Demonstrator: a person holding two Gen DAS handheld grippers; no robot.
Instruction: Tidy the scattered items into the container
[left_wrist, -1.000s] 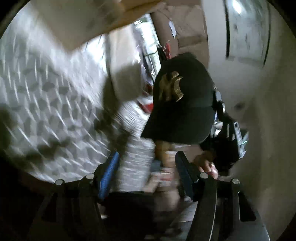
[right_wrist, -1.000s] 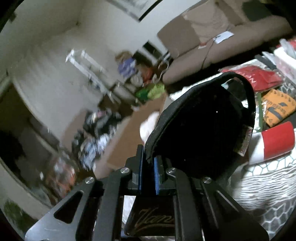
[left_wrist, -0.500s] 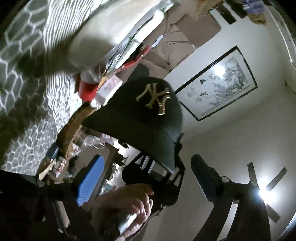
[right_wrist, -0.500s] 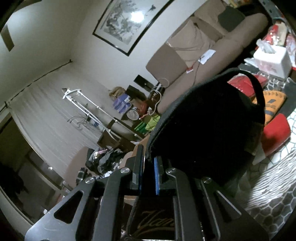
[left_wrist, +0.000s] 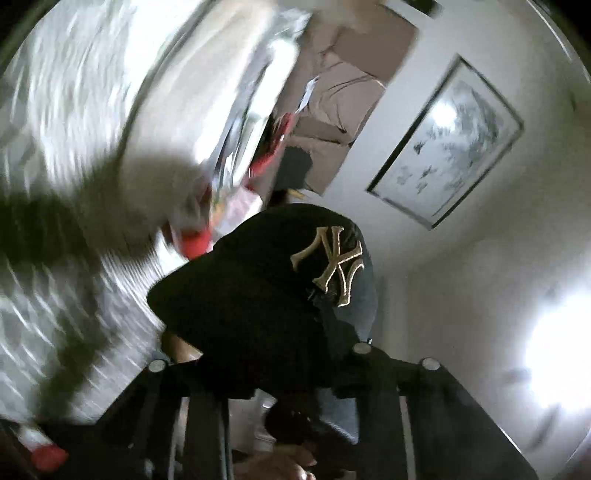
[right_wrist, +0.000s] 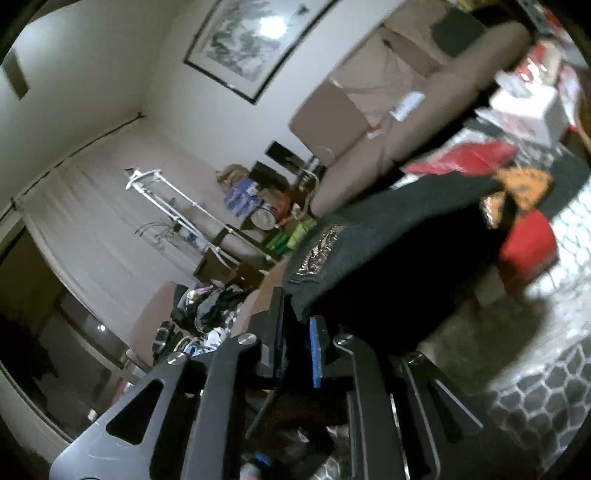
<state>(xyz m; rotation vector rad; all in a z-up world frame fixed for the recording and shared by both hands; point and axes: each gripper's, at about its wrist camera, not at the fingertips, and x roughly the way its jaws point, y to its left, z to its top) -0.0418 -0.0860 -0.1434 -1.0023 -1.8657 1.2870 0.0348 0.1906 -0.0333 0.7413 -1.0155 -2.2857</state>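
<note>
Hidden: the left tool (left_wrist: 258, 369) has its fingertips covered by the black cap (left_wrist: 266, 295), so its pads cannot be made out.
Left tool: jaws closing, the cap's brim between them.
Right tool (right_wrist: 297, 339): jaws opening, cap fabric between them, blue pad (right_wrist: 315, 350) at its 3 o'clock side.
Cap: soft dark cloth, curved brim, gold embroidered letters (left_wrist: 332, 266); held up in front of both tools.
Blurred: honeycomb-patterned cloth (right_wrist: 546, 398) at 4 o'clock.
</note>
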